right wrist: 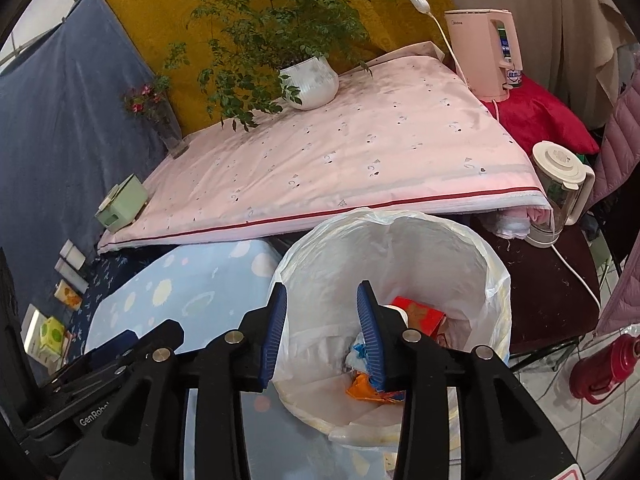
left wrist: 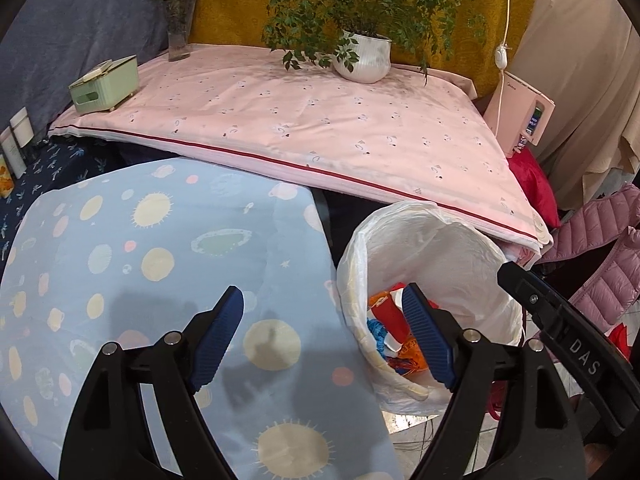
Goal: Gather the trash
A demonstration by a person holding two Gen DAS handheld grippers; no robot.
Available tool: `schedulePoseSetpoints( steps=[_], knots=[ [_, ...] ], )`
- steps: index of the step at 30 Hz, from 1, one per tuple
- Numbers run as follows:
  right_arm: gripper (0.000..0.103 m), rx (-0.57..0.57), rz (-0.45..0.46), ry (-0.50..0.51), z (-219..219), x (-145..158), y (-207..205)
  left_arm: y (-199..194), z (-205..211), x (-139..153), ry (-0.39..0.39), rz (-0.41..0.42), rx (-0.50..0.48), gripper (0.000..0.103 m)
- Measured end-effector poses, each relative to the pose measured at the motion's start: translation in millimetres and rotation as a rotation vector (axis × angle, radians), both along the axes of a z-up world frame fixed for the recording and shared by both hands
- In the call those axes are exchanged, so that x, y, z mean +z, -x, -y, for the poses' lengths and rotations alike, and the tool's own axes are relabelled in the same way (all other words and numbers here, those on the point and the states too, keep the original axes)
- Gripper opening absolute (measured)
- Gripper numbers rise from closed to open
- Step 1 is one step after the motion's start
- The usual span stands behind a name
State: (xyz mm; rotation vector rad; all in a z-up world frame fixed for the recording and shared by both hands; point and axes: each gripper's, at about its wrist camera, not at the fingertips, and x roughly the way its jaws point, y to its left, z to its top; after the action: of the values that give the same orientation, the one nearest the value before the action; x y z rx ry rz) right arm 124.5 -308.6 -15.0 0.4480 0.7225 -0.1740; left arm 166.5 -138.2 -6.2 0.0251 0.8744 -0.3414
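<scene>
A trash bin lined with a white plastic bag (left wrist: 440, 248) (right wrist: 404, 236) stands beside a low table under a light blue cloth with planets (left wrist: 160, 248) (right wrist: 192, 288). Inside lie several wrappers: red, orange and blue ones (left wrist: 386, 320) (right wrist: 372, 384) and a red box (right wrist: 420, 314). My left gripper (left wrist: 322, 302) is open and empty, over the blue cloth's right edge next to the bin. My right gripper (right wrist: 322, 298) is open and empty, above the bin's left rim; its black body shows in the left wrist view (left wrist: 560, 328).
A pink-covered table (left wrist: 300, 120) (right wrist: 340, 160) behind holds a potted plant (left wrist: 366, 58) (right wrist: 312, 80), a flower vase (left wrist: 180, 28) and a green tissue box (left wrist: 106, 86) (right wrist: 122, 202). A kettle (right wrist: 562, 192), water dispenser (right wrist: 486, 50), red flask (right wrist: 604, 364) and pink jacket (left wrist: 600, 264) are to the right.
</scene>
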Motion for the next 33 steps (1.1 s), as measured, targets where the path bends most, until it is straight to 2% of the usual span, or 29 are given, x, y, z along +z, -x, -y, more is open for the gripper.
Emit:
schedulePoseSetpoints(
  steps=[8, 14, 21, 25, 33],
  knots=[
    [0.038, 0.027, -0.032, 0.075, -16, 0, 9, 10, -9, -1, -0.034, 0.016, 0.01, 0.078],
    [0.044, 0.048, -0.063, 0.138, -26, -2, 20, 20, -16, -3, -0.051, 0.019, 0.016, 0.082],
    [0.053, 0.044, -0.101, 0.181, -30, -8, 34, 34, -22, -8, -0.085, 0.03, 0.016, 0.083],
    [0.054, 0.047, -0.124, 0.235, -34, -11, 42, 40, -26, -14, -0.101, 0.025, 0.017, 0.084],
    [0.063, 0.029, -0.152, 0.29, -34, -16, 55, 48, -35, -24, -0.128, 0.013, 0.032, 0.084]
  ],
)
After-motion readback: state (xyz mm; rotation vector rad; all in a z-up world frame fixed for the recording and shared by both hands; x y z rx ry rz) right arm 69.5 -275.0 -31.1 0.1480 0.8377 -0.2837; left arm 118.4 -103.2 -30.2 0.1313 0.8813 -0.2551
